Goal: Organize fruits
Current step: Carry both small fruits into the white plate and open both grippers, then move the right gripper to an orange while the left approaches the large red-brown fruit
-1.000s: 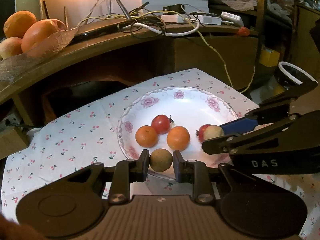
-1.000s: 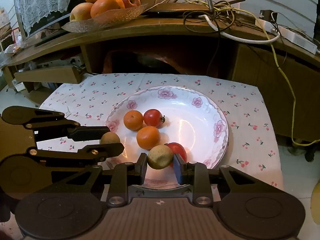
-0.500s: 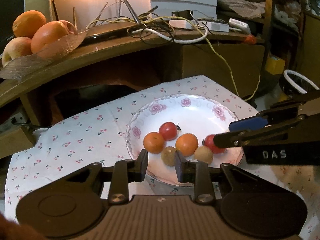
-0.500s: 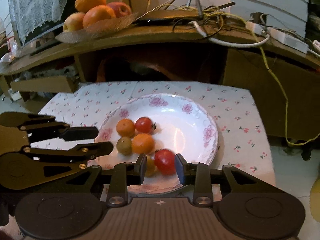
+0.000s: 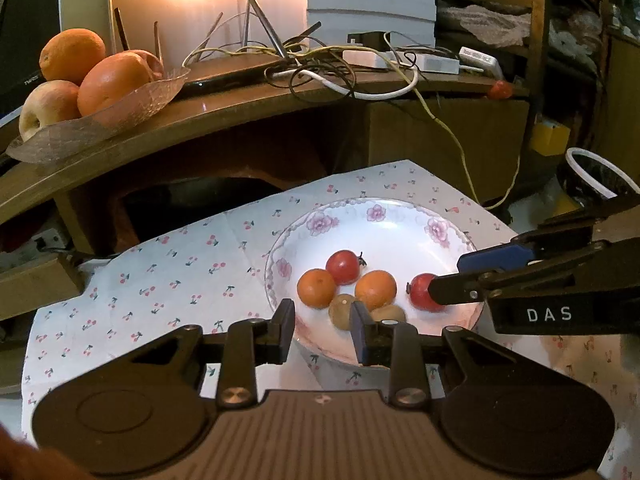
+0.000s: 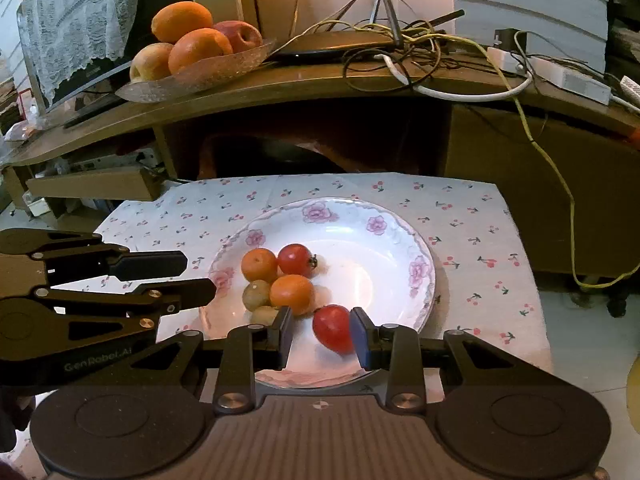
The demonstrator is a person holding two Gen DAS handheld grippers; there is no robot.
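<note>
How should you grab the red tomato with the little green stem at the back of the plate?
Take the stemmed tomato by its round sides from above, probably one finger toward the bare plate and one on the far side. An orange fruit touches it on one side, another sits in front, so level approaches look blocked.

The plate point(image 6: 418, 236) is white with pink flowers round its rim. On it lie two orange fruits point(image 6: 259, 265), two red tomatoes point(image 6: 295, 260) and two olive-brown fruits point(image 6: 256, 295). The cloth point(image 6: 472, 240) is white, sprinkled with small red cherries.
</note>
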